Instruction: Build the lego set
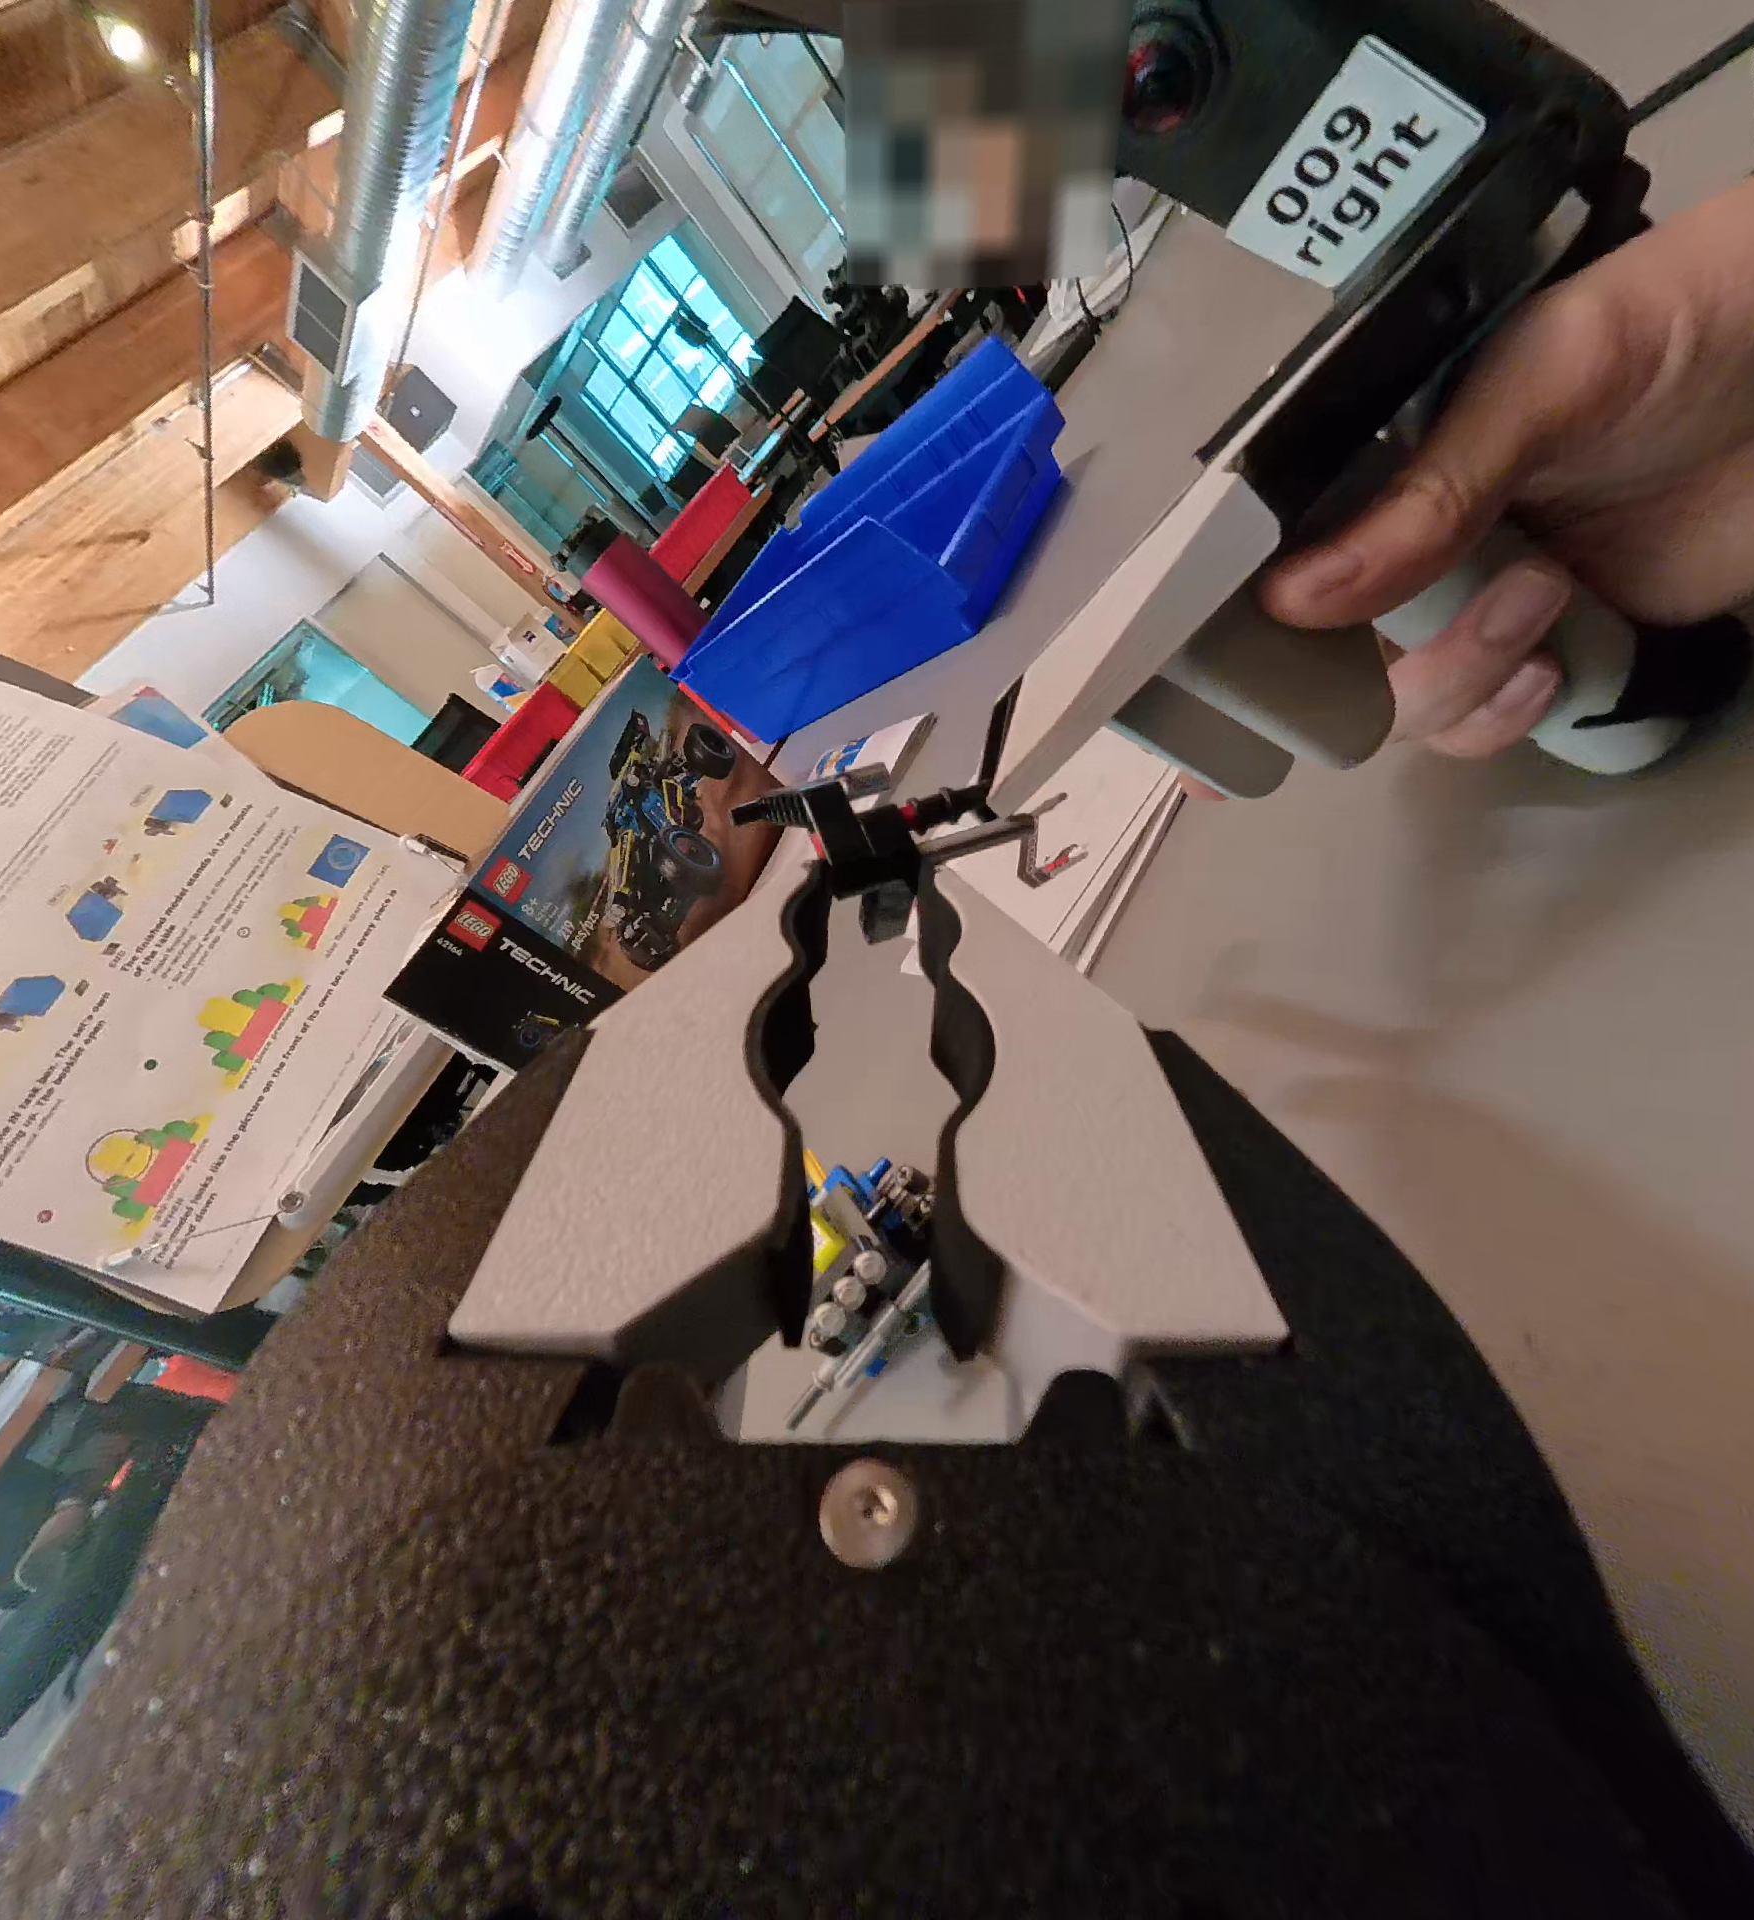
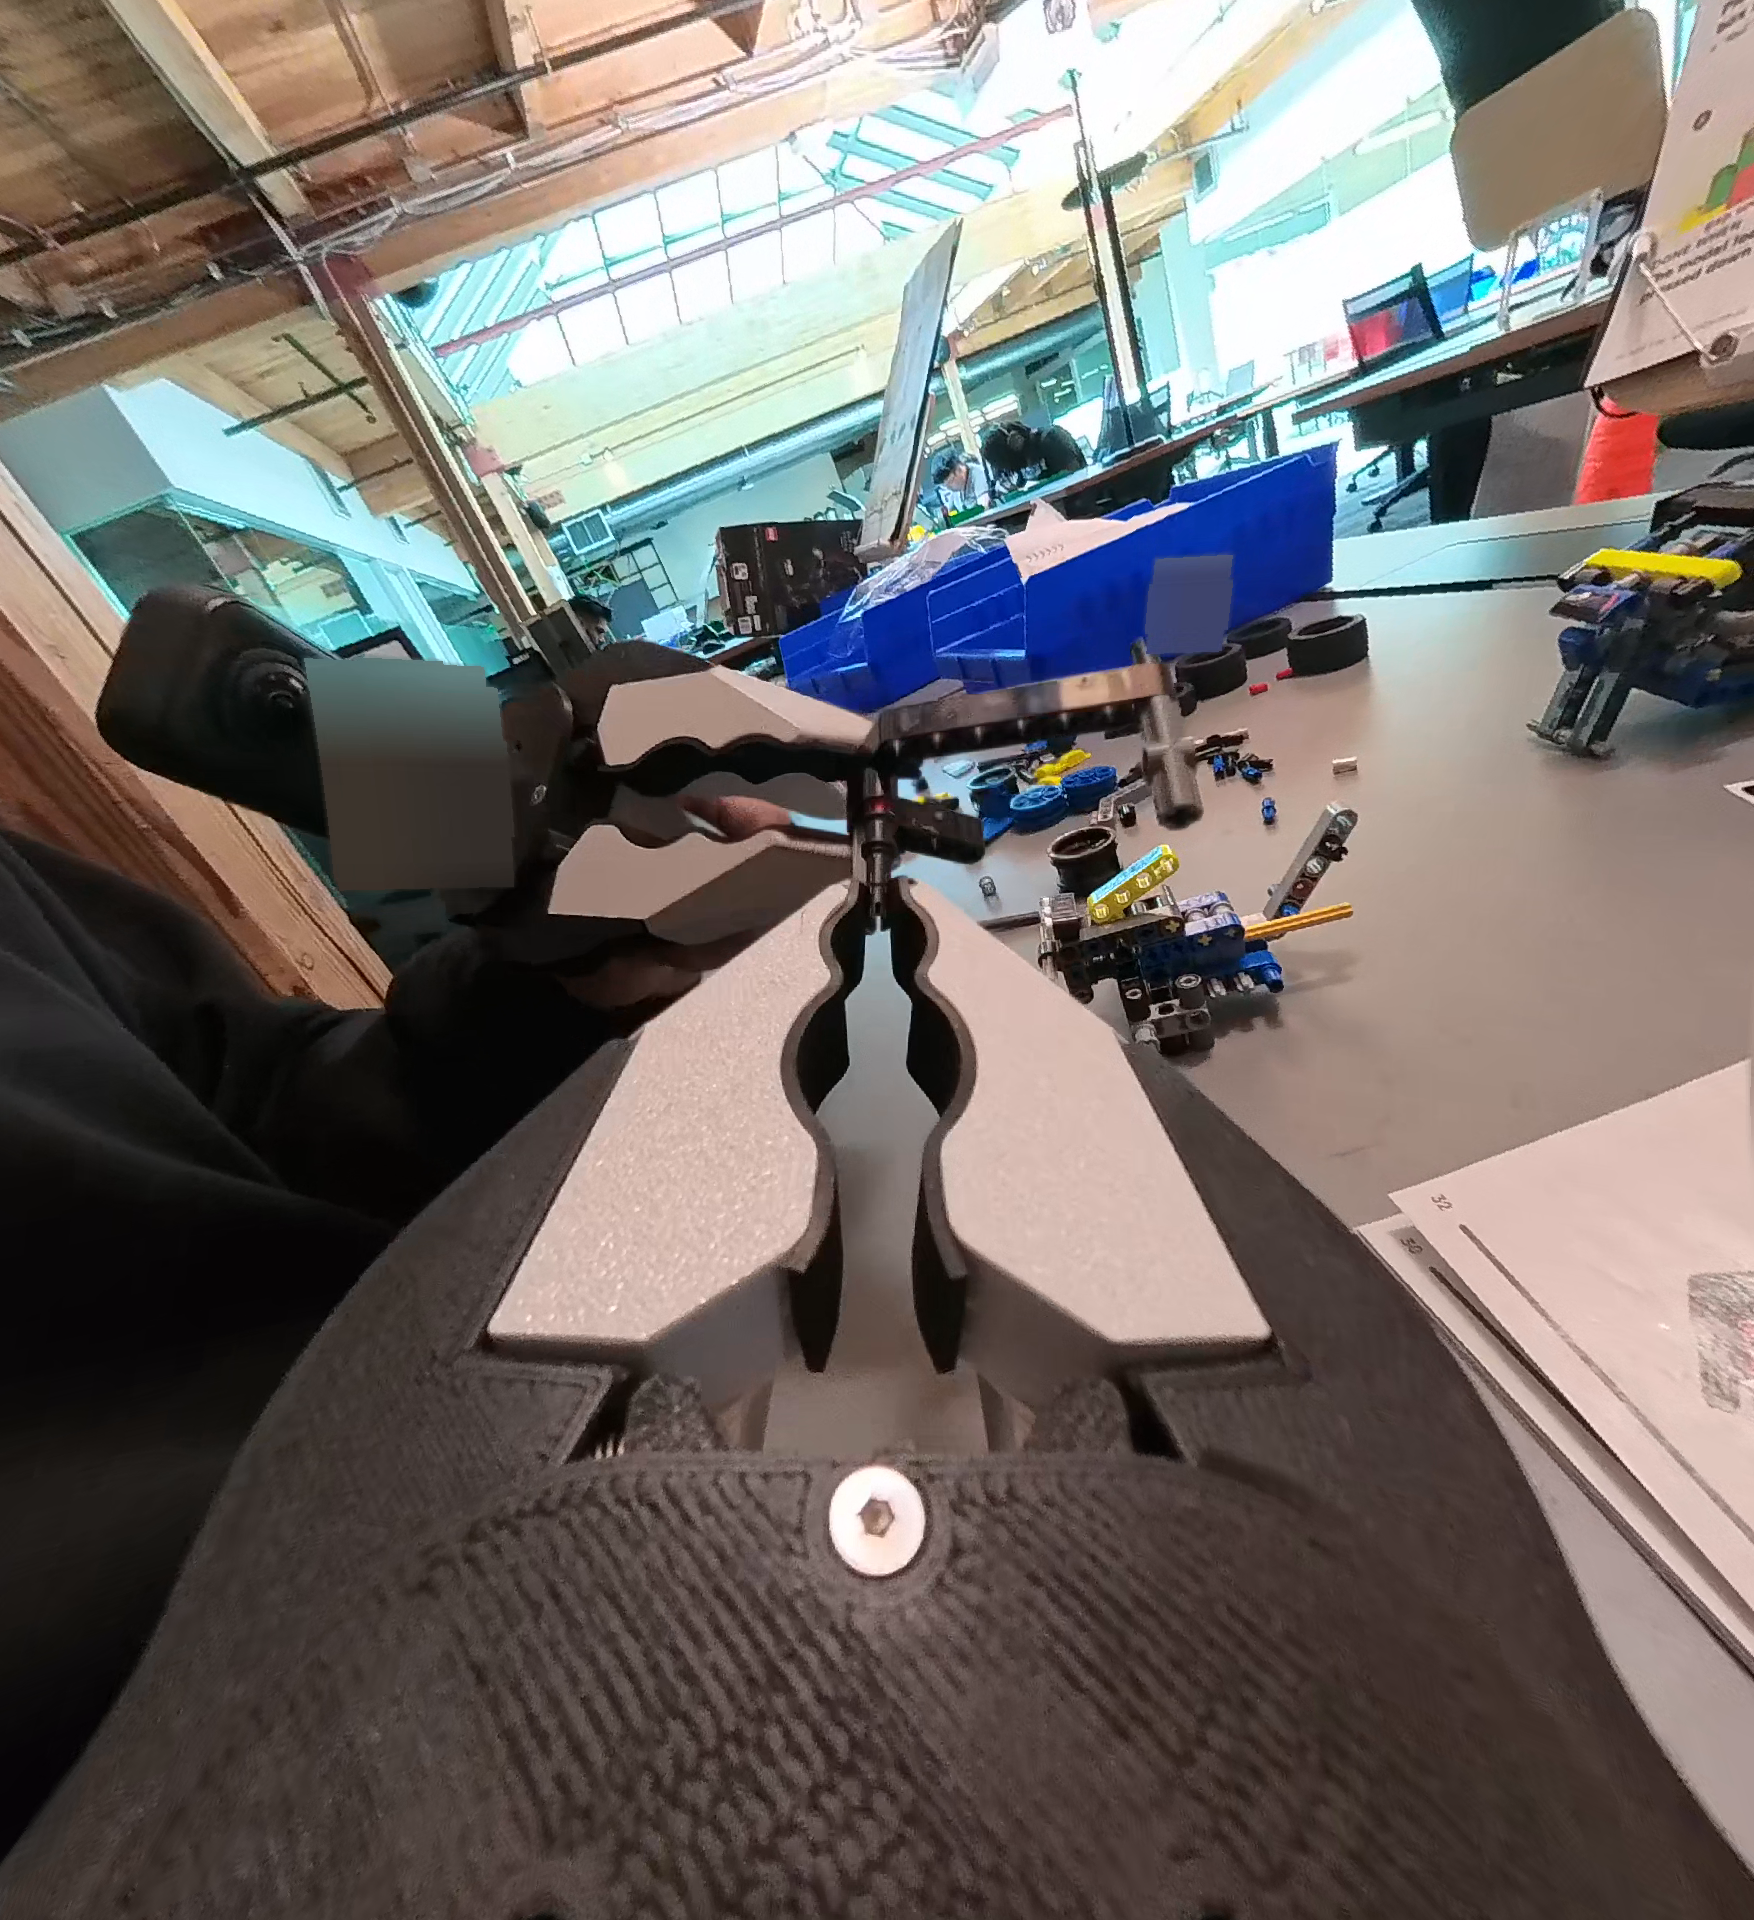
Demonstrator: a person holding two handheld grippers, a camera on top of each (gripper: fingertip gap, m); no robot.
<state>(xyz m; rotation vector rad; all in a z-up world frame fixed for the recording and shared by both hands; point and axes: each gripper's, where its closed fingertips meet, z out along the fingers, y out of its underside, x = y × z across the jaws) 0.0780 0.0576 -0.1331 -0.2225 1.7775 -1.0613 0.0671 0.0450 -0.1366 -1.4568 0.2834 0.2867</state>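
Two hand-held grippers meet over one small black toy-brick assembly (image 1: 868, 847) of beams, pins and axles, held in the air above the table. The left gripper (image 1: 868, 883) has its jaws clamped on the black block of that assembly, both pads pressed to its sides. The right gripper (image 2: 875, 902) has its jaws nearly together, pinched on a thin black pin (image 2: 875, 852) with a red band that projects from the same assembly. A long black perforated beam (image 2: 1018, 701) runs out from the piece, with one grey cross-shaped connector (image 2: 1169, 769) hanging at its far end.

Count on the pale grey table top (image 2: 1475, 831): two partly built blue, black and yellow toy vehicle sections, one near (image 2: 1164, 951) and one at the far right (image 2: 1673, 634); three loose black tyres (image 2: 1268, 649); a cluster of blue wheel hubs (image 2: 1034, 800), number not certain; scattered small pins, too small to count. One row of blue plastic bins (image 2: 1060, 592) stands behind them. One printed toy-set box (image 1: 603, 852) stands beside a clipped instruction sheet (image 1: 125, 935). Open instruction booklet pages (image 2: 1631, 1330) lie at the right edge.

The room is an open workshop with timber ceiling beams (image 2: 229, 104), silver ducts (image 1: 603, 125), large windows and further desks.
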